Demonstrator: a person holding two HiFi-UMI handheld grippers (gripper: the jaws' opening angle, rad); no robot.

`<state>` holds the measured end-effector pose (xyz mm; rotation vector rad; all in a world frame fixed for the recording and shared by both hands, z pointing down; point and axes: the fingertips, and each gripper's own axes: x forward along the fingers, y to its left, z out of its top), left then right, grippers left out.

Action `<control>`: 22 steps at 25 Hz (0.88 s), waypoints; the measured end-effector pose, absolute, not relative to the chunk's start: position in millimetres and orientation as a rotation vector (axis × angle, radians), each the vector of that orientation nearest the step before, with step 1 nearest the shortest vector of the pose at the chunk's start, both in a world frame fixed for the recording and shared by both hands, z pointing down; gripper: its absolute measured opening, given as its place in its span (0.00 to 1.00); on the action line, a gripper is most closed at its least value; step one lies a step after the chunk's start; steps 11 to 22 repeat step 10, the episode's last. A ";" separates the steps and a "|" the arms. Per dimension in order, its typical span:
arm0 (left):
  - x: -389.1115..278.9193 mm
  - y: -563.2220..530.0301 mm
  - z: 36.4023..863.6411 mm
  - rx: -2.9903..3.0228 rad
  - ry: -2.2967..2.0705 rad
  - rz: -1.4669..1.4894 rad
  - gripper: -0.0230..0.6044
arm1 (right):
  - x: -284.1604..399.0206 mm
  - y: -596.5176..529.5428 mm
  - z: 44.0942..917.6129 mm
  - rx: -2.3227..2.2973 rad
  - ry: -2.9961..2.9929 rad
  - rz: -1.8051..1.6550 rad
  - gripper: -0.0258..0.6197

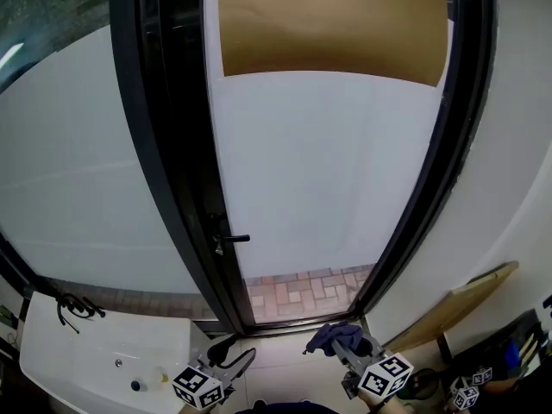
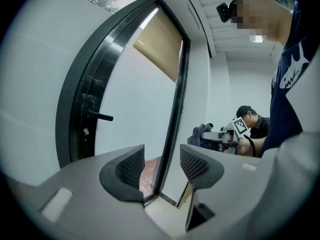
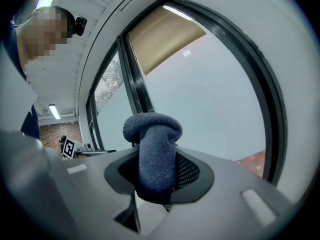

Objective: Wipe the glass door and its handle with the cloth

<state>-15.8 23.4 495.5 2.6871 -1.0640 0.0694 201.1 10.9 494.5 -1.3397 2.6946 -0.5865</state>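
Blue-grey and nubbly, the cloth (image 3: 151, 151) stands bunched between the fingers (image 3: 192, 171) of the right gripper (image 1: 347, 347). They are closed narrow on its middle, and a rounded fold pokes out past their tips. The left gripper (image 2: 162, 165) carries nothing. Its fingers (image 2: 131, 168) stand moderately apart, with only the door's edge and the floor showing in the gap. Neither gripper touches the door.

The door (image 1: 328, 171) rises ahead of both pairs of fingers. It is a tall frosted pane in a black frame, with a brown blind (image 1: 332, 24) across the top. The handle (image 1: 233, 239) is a thin black lever on the left side of the frame. It lies ahead of and above the left fingers, well apart from the cloth.

Wiping does not appear to have begun, since the cloth is clear of the glass.

The cloth should be light and limp, prone to folding and dragging under the fingers rather than keeping a shape. A hold across the middle of the wad looks sound, as it leaves a soft pad forward of the tips to press flat against the pane. If too little sticks out, the hard fingertips could meet the glass.

The pane will likely be stiff, smooth and slippery, so steady, moderate pressure should do. The lever is rigid and narrow, so the loose fold probably needs wrapping round it. Whether the door is latched cannot be told. If it is not, a push may swing it, and the free left fingers could steady it.
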 end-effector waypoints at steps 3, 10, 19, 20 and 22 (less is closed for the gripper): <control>-16.2 21.0 489.6 2.700 -1.049 0.072 0.39 | 196.9 11.8 489.8 -1.342 2.705 -0.566 0.25; -15.5 25.1 492.2 2.733 -1.008 0.063 0.39 | 197.5 15.9 489.4 -1.371 2.698 -0.535 0.25; -15.5 25.1 492.2 2.733 -1.008 0.063 0.39 | 197.5 15.9 489.4 -1.371 2.698 -0.535 0.25; -15.5 25.1 492.2 2.733 -1.008 0.063 0.39 | 197.5 15.9 489.4 -1.371 2.698 -0.535 0.25; -15.5 25.1 492.2 2.733 -1.008 0.063 0.39 | 197.5 15.9 489.4 -1.371 2.698 -0.535 0.25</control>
